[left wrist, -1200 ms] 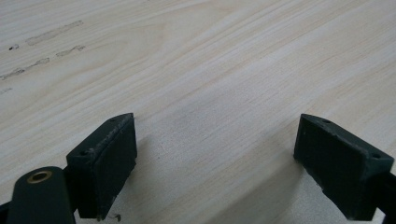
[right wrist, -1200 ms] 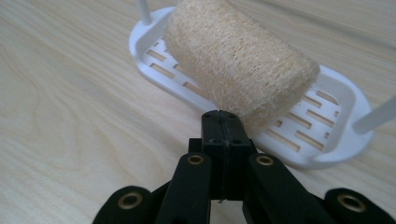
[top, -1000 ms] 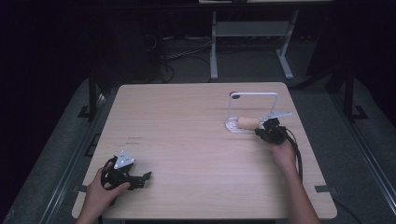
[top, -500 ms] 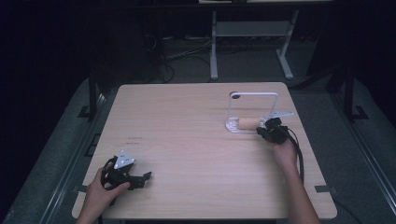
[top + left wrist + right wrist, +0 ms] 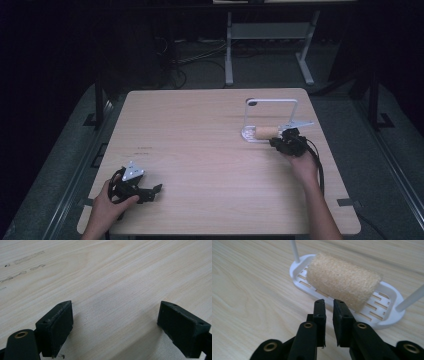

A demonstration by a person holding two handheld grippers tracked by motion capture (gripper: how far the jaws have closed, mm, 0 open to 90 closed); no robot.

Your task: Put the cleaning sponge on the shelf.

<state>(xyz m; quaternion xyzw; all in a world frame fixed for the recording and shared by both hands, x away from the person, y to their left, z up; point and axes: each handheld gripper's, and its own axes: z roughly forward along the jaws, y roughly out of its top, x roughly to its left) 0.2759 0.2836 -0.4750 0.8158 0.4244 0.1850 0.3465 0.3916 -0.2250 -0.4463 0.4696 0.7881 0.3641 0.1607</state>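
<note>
left gripper (image 5: pixel 150 192) rests low on the table (image 5: pixel 200 150), jaws wide apart, nothing between. sponge roll (image 5: pixel 343 287) lies on the white rack (image 5: pixel 387 312). right gripper (image 5: pixel 329 306) just before it, jaws just cracking open, gap empty. step looks like approach; next: widen, advance, straddle roll.

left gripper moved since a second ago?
No. The left gripper sits at the same spot near the wooden table's front-left corner, jaws open.
</note>
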